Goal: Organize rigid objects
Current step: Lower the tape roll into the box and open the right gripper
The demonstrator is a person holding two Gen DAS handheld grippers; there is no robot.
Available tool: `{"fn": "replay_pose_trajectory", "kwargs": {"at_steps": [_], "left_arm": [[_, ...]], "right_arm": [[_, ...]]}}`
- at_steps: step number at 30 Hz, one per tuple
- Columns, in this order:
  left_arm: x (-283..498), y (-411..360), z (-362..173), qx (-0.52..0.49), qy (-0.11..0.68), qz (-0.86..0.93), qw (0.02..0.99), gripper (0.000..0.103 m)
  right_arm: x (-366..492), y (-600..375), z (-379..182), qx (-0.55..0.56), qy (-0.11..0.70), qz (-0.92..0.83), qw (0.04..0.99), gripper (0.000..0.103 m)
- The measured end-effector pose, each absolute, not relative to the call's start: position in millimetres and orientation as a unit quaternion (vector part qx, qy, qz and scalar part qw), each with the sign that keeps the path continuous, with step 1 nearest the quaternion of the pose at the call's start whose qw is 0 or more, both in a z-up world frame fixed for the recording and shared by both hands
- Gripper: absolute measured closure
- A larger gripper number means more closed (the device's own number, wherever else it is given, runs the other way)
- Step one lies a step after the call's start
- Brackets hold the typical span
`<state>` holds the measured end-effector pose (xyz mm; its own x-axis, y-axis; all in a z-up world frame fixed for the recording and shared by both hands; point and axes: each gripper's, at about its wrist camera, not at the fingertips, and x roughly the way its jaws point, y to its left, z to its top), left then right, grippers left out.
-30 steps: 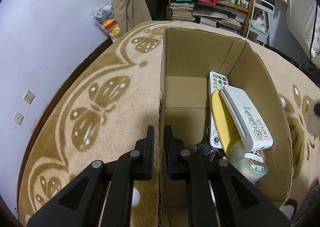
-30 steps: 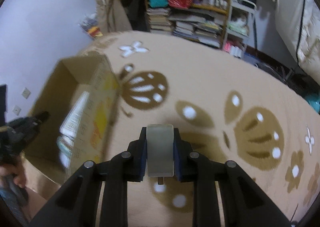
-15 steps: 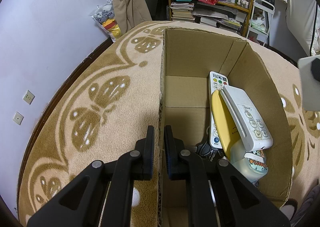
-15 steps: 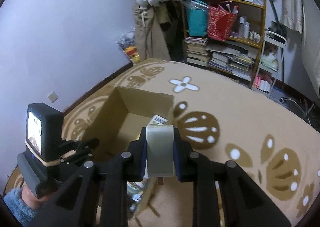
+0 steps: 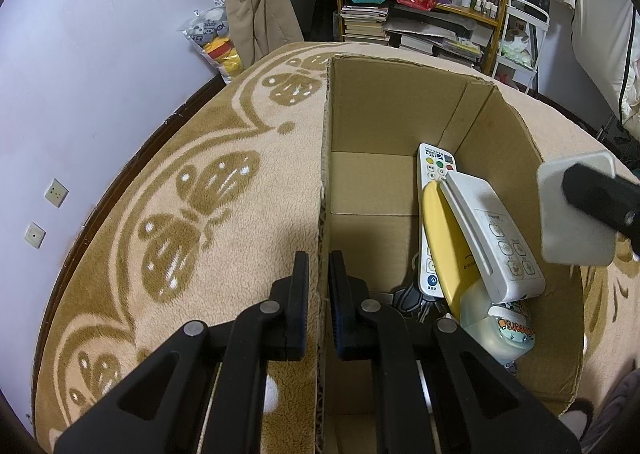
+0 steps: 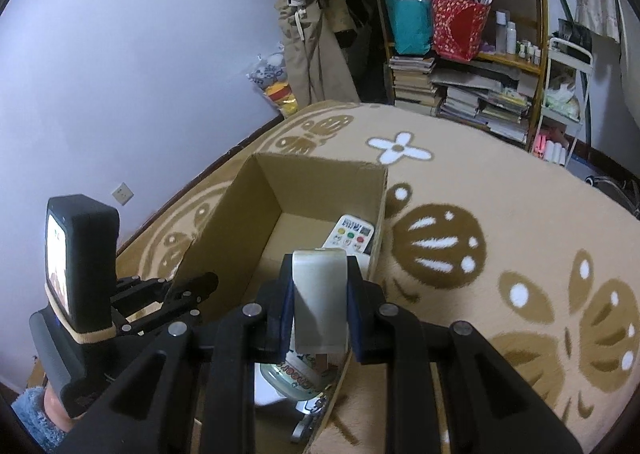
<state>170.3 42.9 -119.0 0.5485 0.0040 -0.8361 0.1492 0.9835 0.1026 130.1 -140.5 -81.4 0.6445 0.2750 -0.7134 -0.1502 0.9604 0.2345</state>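
Observation:
An open cardboard box (image 5: 400,113) stands on the patterned carpet. My left gripper (image 5: 319,266) is shut on the box's left wall, one finger on each side of it. In the right wrist view my right gripper (image 6: 319,282) is shut on a white plug adapter (image 6: 318,294), held above the box's (image 6: 304,181) right side. The left wrist view shows the adapter (image 5: 560,221) over the right rim, with one black finger (image 5: 596,197) across it. Inside lie a white remote with coloured buttons (image 5: 434,169), a second white remote (image 5: 496,238), a yellow item (image 5: 444,242) and a clear bottle (image 5: 496,326).
The left gripper's body with a small lit screen (image 6: 76,254) rises at the left of the right wrist view, over a blue sleeve (image 6: 32,418). A bookshelf (image 6: 480,65), hanging clothes (image 6: 312,33) and a white cart (image 6: 568,93) stand beyond the carpet. The purple wall (image 5: 100,53) is left.
My right gripper has swung left from over the bare carpet to above the box's right side, still holding the adapter. The left gripper and the box have stayed put.

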Motion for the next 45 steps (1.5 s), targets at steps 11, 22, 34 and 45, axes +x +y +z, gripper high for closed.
{"fn": "replay_pose_trajectory", "kwargs": {"at_steps": [11,22,34,45], "left_arm": [[171,43,-119,0.08,0.474,-0.042,0.876,0.093],[172,45,-119,0.081,0.475,-0.04,0.875,0.093],[173,45,-118,0.081,0.475,-0.041,0.875,0.093],[162,43,-103,0.094,0.461,-0.035,0.882,0.092]], "right_arm": [[131,-135,-93,0.082,0.423,0.123,0.894,0.079],[128,-142,-91,0.089,0.42,0.113,0.896,0.078],[127,-147,-85,0.105,0.419,0.127,0.893,0.077],[112,-166,-74,0.119,0.406,0.112,0.899,0.043]]}}
